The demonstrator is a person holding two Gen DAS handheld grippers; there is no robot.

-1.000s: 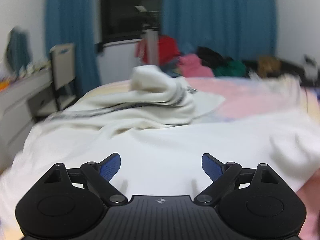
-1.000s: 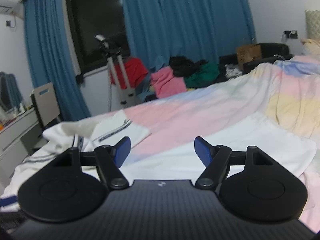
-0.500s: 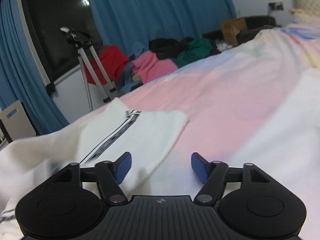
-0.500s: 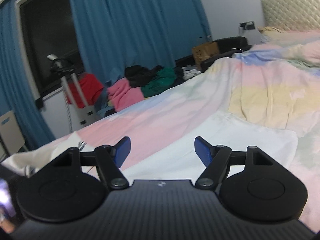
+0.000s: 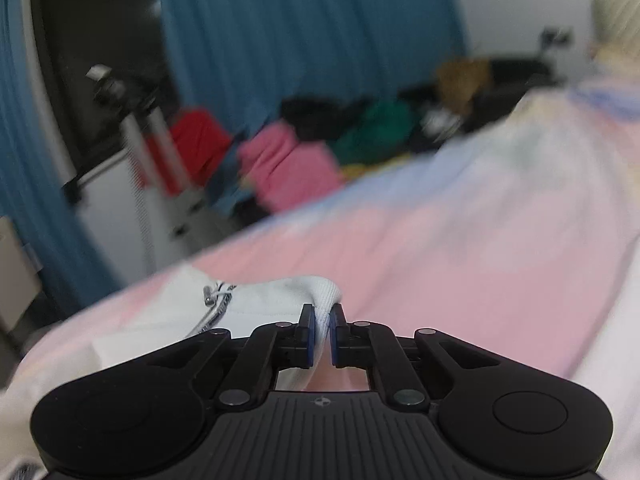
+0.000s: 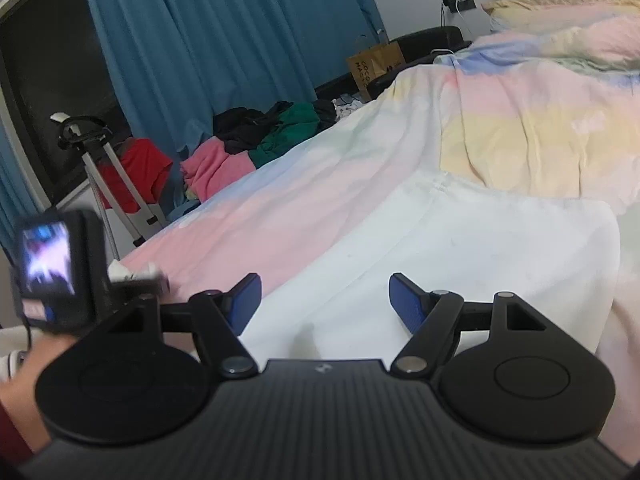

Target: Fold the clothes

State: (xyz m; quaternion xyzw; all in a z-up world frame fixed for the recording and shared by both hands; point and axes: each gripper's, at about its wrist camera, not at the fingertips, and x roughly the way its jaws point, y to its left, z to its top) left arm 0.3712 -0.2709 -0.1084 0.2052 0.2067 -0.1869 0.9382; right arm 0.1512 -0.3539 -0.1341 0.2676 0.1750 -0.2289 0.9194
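Observation:
A white garment (image 5: pixel 272 300) with a dark side stripe and a metal-tipped drawstring lies on the pastel bed cover (image 5: pixel 460 264). My left gripper (image 5: pixel 323 332) is closing its jaws, and the blue pads press on the garment's ribbed edge, which bunches up between them. In the right wrist view the white garment (image 6: pixel 460 264) spreads flat under my right gripper (image 6: pixel 325 300), which hovers open with nothing between its fingers. The left gripper (image 6: pixel 138 280), with a bit of white cloth at its tip, shows at the left edge, held by a hand (image 6: pixel 20 364) in a red sleeve.
The bed cover (image 6: pixel 320 184) runs toward pillows and a headboard at upper right. Beyond the bed's far edge lie a pile of pink, green, black and red clothes (image 6: pixel 256 144), a metal stand (image 6: pixel 104 176), a brown paper bag (image 6: pixel 376 66) and blue curtains (image 6: pixel 224 40).
My left gripper swept right across the bed and shut on the white garment's edge. The right gripper swung right and dipped, staying open; the left gripper now appears in its view.

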